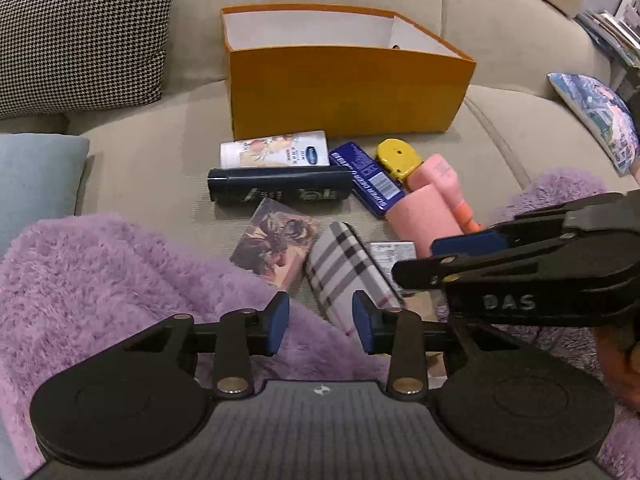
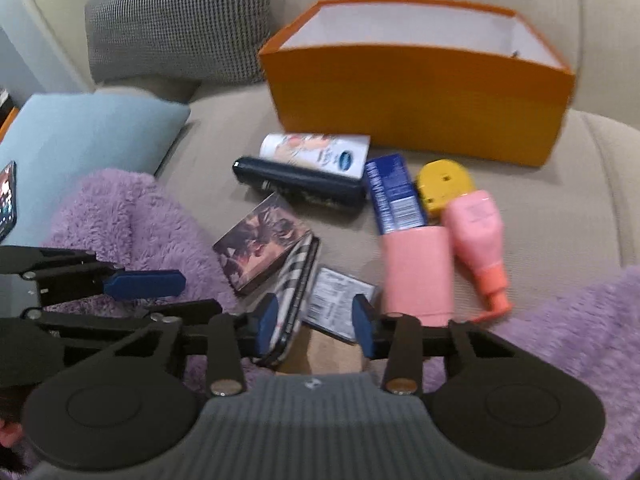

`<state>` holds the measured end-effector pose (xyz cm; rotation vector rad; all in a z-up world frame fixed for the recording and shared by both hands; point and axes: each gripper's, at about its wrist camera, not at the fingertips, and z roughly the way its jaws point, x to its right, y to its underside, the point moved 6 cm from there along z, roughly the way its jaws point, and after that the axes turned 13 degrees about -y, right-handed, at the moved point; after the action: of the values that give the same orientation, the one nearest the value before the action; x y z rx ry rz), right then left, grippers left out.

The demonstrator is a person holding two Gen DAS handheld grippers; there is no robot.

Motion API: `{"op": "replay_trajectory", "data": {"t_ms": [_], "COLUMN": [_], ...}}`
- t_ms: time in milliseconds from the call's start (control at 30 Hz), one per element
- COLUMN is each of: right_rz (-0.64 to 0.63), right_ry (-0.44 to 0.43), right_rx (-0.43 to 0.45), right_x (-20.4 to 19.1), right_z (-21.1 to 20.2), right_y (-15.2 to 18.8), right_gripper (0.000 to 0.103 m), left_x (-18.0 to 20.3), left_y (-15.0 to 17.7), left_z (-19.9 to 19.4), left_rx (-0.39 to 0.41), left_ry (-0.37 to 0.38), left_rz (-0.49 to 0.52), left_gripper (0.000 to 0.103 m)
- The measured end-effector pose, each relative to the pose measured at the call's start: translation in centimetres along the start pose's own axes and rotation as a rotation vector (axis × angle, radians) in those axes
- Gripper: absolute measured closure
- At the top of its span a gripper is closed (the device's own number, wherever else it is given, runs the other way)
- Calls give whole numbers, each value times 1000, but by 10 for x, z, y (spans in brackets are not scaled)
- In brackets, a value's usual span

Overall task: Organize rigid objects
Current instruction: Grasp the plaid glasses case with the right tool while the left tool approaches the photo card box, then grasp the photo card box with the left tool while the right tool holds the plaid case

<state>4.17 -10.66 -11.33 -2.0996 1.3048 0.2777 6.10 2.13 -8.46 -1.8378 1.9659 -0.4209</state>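
Note:
An orange box (image 1: 344, 92) (image 2: 416, 96) stands open on the sofa. In front of it lie a white tube (image 1: 276, 152), a dark tube (image 1: 280, 190), a blue box (image 1: 368, 178), a yellow object (image 1: 398, 158), a pink bottle (image 1: 448, 184), a pink cylinder (image 1: 424, 216), an illustrated small box (image 1: 276, 240), a plaid case (image 1: 348, 268) (image 2: 296, 280) and a white labelled card (image 2: 340, 300). My left gripper (image 1: 320, 324) is part open at the plaid case's near corner, over the blanket. My right gripper (image 2: 316, 328) (image 1: 432, 256) straddles the case's edge and the card, pads apart.
A purple fleece blanket (image 1: 100, 280) covers the near sofa on both sides. A houndstooth cushion (image 1: 80, 32) and a light blue cushion (image 2: 92, 132) lie left, a patterned cushion (image 1: 596, 116) right. A phone (image 2: 8, 196) rests at the far left.

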Motion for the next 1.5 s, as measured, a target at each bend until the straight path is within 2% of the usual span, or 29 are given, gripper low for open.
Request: {"op": "replay_trajectory", "data": {"t_ms": [267,467,633,733,867,1000,1133,1267,1367,1400,1433,1500], "right_rz": [14,10,-2,-13,-34,-29,65,72,94,104,112,134], "right_ry": [-50,-54,-29,-27,-2,51,25,17,-6,-14,-22,-36], "right_rx": [-129,-162,-197,-181,-88,-14,-24,-22,-13,-10,-9,-7], "right_x": [-1,-4,-3,-3,1,14,30,33,38,41,43,48], "right_z": [37,52,63,55,29,11,13,17,18,17,17,17], "right_y": [-1,-15,-21,-28,-47,-64,-66,-61,-60,-59,-59,-59], "right_gripper": [73,73,79,82,84,84,84,83,83,83,83,83], "left_x": [-18,-29,-37,-41,-44,-42,-41,-39,-37,-36,-35,-33], "left_y": [-12,-20,-30,-33,-37,-45,-53,-56,-56,-56,-56,-58], "left_z": [11,23,32,37,45,61,83,104,120,125,129,135], "left_rx": [-11,-33,-43,-55,-80,-135,-214,-295,-343,-357,-373,-399], "left_ry": [-21,0,14,29,59,101,115,126,99,97,115,140], "left_rz": [31,24,28,44,58,79,122,164,195,202,189,155], "left_gripper": [62,62,62,62,60,54,49,49,49,45,36,35]}}
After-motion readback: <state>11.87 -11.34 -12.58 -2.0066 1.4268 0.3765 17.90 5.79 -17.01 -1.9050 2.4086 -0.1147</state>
